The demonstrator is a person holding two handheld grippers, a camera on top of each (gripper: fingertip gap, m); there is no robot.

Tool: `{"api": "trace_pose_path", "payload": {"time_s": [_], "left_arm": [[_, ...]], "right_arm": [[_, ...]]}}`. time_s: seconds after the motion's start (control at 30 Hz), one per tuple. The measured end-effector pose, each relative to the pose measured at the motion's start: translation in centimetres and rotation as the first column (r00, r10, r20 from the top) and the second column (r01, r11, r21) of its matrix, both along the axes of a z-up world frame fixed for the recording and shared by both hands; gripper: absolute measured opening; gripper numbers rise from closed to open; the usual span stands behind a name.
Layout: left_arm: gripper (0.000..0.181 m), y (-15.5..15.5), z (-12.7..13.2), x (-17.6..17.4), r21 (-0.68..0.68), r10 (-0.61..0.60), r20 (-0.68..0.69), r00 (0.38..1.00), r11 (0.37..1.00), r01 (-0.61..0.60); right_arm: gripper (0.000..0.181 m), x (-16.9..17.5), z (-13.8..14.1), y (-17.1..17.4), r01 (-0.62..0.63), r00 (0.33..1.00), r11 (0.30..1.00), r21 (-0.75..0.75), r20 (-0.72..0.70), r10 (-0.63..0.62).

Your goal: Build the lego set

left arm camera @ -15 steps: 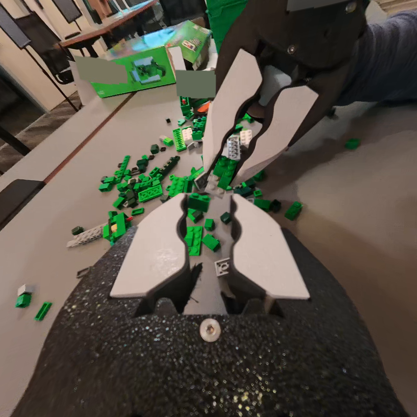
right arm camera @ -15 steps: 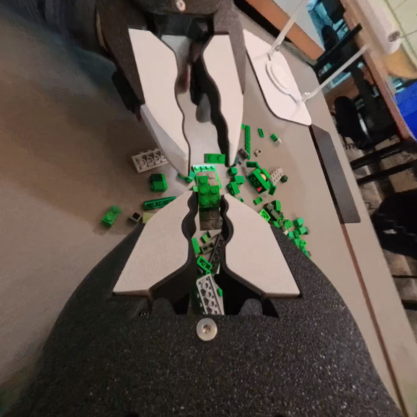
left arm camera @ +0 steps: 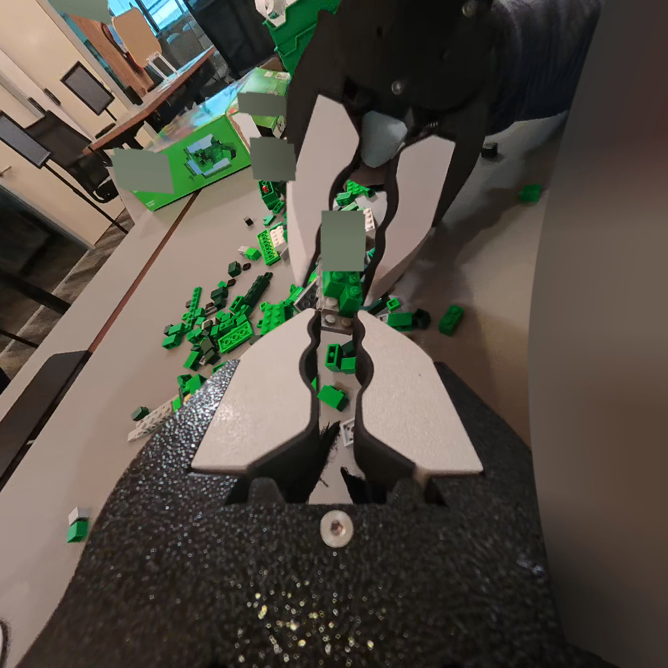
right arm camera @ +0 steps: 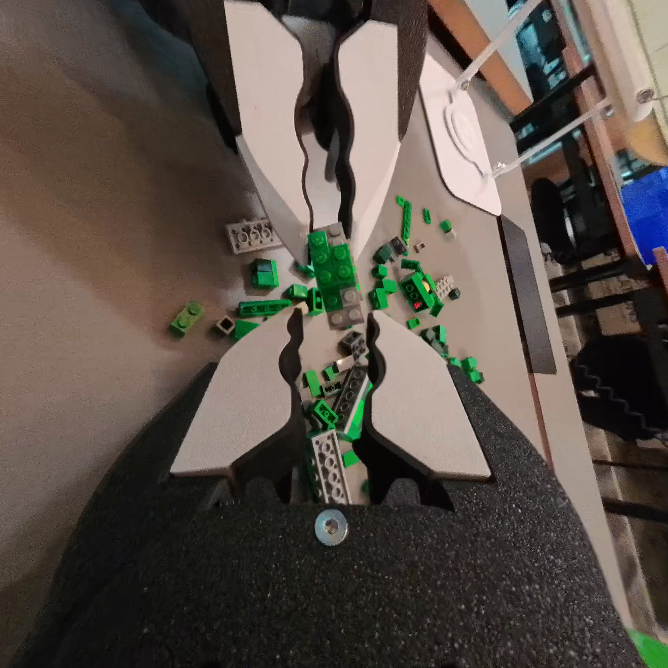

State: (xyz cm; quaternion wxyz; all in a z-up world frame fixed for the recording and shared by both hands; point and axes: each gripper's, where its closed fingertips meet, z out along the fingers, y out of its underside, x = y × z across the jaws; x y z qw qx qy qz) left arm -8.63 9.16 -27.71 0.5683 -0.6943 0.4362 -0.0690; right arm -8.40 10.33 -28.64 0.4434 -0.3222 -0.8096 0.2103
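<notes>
The green-and-grey lego stack [right arm camera: 334, 280] hangs over the scattered bricks, its long axis running twelve to six in the right wrist view. The left gripper [right arm camera: 327, 231] pinches its far, twelve o'clock end. The right gripper [right arm camera: 332, 318], fingers apart, sits just off the grey six o'clock end, not gripping.

Grey table [left arm camera: 108, 361]; scattered green bricks [left arm camera: 231, 336]; green box [left arm camera: 202, 159] at far end.
</notes>
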Motion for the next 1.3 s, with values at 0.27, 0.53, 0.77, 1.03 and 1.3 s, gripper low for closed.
{"api": "trace_pose_path", "payload": {"time_s": [0.27, 0.53, 0.77, 1.03, 1.3], "left_arm": [[0.041, 0.6, 0.3, 0.1, 0.056, 0.052, -0.004, 0.999, 0.997, -0.052], [0.025, 1.2, -0.1, 1.0, 0.321, 0.173, -0.362, 0.916, 0.946, -0.052], [0.017, 1.2, 1.3, 0.2, 0.381, 0.224, -0.356, 0.907, 0.921, -0.078], [0.017, 1.3, 0.8, 0.3, 0.388, 0.219, -0.378, 0.900, 0.920, -0.062], [0.016, -0.3, 1.4, 1.3, 0.145, -0.042, 0.004, 0.999, 0.989, 0.041]], "right_arm": [[0.019, 0.4, 0.6, 0.3, 0.058, 0.998, 0.997, 0.049, 0.028, -0.059], [0.019, 0.1, 0.0, 0.7, 0.129, 0.986, 0.947, 0.295, 0.062, -0.154], [0.019, -0.3, 1.0, 0.7, 0.222, 0.974, 0.974, 0.040, 0.040, -0.224], [0.019, -0.2, 0.3, 0.3, 0.202, 0.978, 0.932, -0.301, 0.110, -0.177], [0.019, 0.6, 1.4, -1.6, -0.038, 0.999, 0.976, -0.217, 0.014, 0.042]]}}
